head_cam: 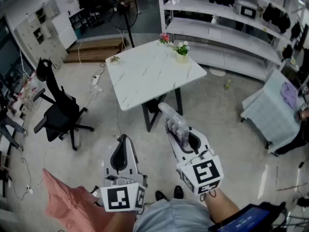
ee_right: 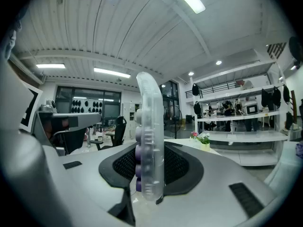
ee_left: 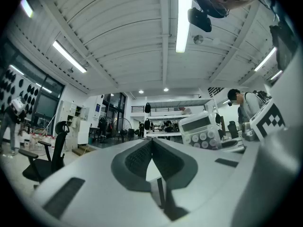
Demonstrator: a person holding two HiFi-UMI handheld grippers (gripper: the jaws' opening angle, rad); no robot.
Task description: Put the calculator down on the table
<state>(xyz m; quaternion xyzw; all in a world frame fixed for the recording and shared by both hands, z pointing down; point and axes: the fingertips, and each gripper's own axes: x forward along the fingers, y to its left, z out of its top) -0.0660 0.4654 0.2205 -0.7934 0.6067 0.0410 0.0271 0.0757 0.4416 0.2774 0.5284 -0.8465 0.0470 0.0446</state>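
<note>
My right gripper [head_cam: 179,135] is shut on a clear plastic calculator [head_cam: 174,121] with purple keys, held edge-on in the air in front of the white marble-top table [head_cam: 145,76]. In the right gripper view the calculator [ee_right: 150,141] stands upright between the black pads [ee_right: 179,167], keys facing left. My left gripper [head_cam: 120,146] hangs beside it at lower left, jaws closed together and empty; in the left gripper view its pads [ee_left: 142,160] meet with nothing between them. From there the calculator [ee_left: 202,131] shows to the right.
A small potted plant [head_cam: 182,51] and pink flowers [head_cam: 165,37] stand at the table's far corner. A black office chair [head_cam: 58,111] is to the left on the floor, with cables nearby. White shelving [head_cam: 227,30] runs behind; a cloth-covered stand [head_cam: 275,110] is at right.
</note>
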